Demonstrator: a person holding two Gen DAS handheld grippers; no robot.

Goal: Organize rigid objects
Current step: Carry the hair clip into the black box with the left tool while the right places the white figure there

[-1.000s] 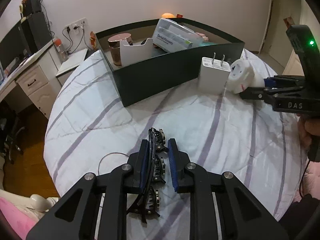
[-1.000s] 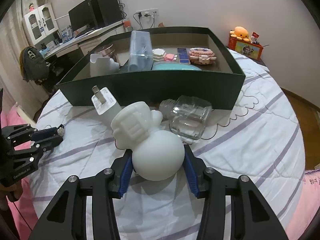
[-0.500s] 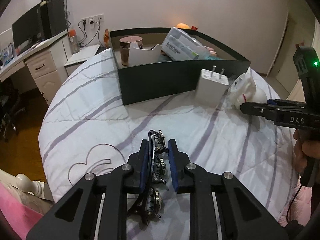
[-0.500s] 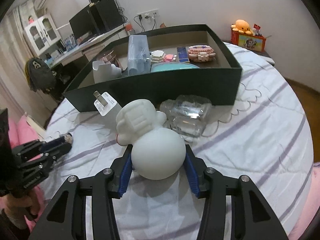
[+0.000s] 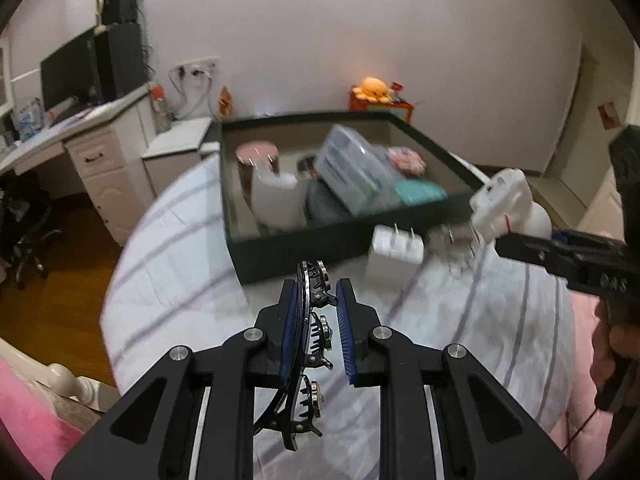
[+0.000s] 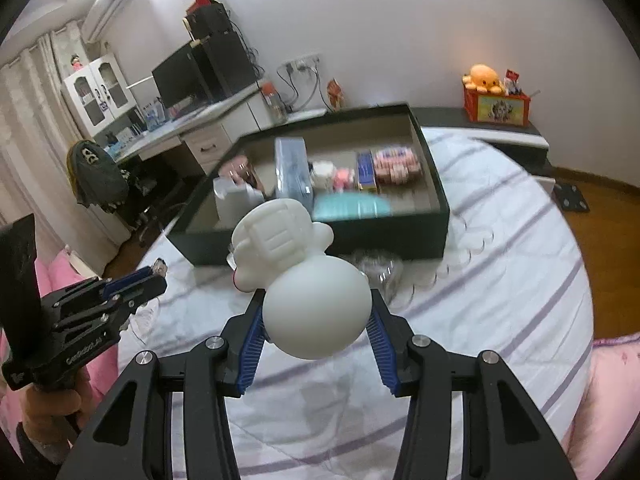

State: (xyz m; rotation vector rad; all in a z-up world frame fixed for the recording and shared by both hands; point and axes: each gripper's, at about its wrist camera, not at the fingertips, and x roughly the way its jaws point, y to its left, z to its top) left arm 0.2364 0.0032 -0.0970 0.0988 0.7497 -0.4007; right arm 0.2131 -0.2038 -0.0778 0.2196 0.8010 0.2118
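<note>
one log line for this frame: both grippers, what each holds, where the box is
left gripper: shut on hair clip | right gripper: shut on white figurine | both lifted off bed | open black box ahead

A matt, smooth white plastic figurine [image 6: 304, 276]; a glossy black plastic hair clip [image 5: 310, 344] with metal studs; a matt dark cardboard box [image 6: 320, 240]; soft quilted cloth bedspread [image 6: 500, 240]; glossy wood floor [image 5: 60, 288].
</note>
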